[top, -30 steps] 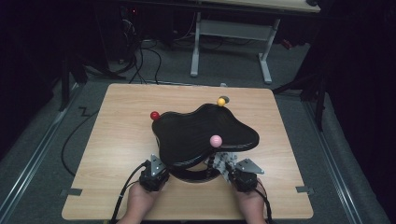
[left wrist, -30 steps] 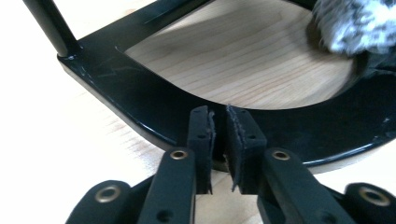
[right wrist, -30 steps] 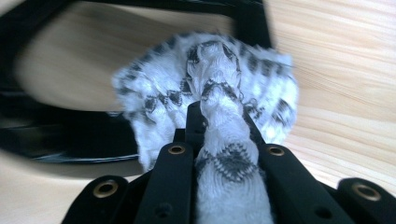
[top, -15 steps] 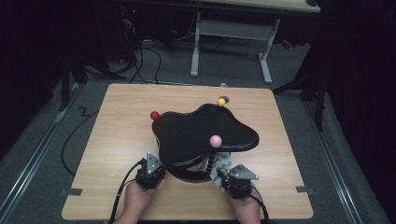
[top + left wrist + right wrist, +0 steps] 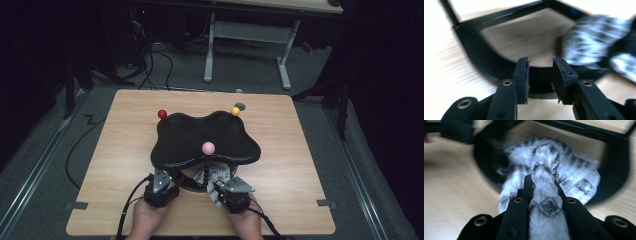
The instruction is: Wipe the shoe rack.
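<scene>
- Right gripper view: right gripper clenched on a black-and-white patterned cloth, which bunches between its jaws and spreads just ahead.
- Left gripper: jaws just opening, nothing between them; black stand base directly ahead.
- Black tray above both, pink ball on it.

A light wooden surface is carrying pretty much everything here. A black wavy-topped stand is sitting on it near the middle, and a black-and-white patterned cloth is lying by its base ring.
</scene>
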A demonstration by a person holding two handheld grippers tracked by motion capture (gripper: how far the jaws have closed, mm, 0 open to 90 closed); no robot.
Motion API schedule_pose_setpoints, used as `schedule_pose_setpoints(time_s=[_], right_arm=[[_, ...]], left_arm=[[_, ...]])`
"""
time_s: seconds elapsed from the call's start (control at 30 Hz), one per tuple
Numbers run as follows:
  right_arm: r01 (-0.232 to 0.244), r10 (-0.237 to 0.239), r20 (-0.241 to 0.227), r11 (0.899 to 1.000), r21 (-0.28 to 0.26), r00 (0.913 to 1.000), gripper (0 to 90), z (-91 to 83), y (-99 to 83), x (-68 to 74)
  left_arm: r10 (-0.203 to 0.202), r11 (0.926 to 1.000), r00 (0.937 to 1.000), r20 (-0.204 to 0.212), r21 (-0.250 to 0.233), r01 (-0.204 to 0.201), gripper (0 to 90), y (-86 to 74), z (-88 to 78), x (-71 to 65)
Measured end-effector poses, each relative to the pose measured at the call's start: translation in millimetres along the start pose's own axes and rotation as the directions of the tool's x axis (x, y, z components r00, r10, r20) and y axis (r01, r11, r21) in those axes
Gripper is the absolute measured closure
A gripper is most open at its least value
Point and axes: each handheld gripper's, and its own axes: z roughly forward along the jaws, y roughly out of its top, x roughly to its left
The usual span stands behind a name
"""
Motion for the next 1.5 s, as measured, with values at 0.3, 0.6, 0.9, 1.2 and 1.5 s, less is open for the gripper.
schedule_pose_setpoints(time_s=[0.3,0.6,0.9,1.2,1.5], right_arm=[[-0.126,0.125,0.143,0.992,-0.003,0.9819,81.2,-17.6,-17.1,-59.4],[-0.135,0.14,0.151,0.99,-0.04,0.9786,81.0,-32.3,-18.8,-65.4],[-0.049,0.055,0.069,0.996,-0.08,0.9961,81.0,-22.0,-2.5,-38.1],[0.123,-0.124,0.043,0.992,0.019,0.9914,81.2,21.0,6.4,-11.0],[0.059,-0.06,0.048,0.998,0.028,0.9971,81.4,30.0,12.4,-16.1]], left_arm=[[-0.02,0.9945,0.9924,0.121,-0.099,0.032,48.4,15.9,5.3,-43.3],[-0.001,0.9873,0.9981,0.061,-0.159,0.011,73.3,17.1,21.4,-63.0],[0.0,0.986,0.9983,0.058,-0.166,0.01,74.9,6.9,5.6,-57.7],[0.008,0.9861,0.9989,0.047,-0.166,0.0,75.0,-3.2,-14.6,-44.2],[0.017,0.9916,0.9998,-0.002,-0.128,-0.017,75.0,-9.4,-37.1,-21.2]])
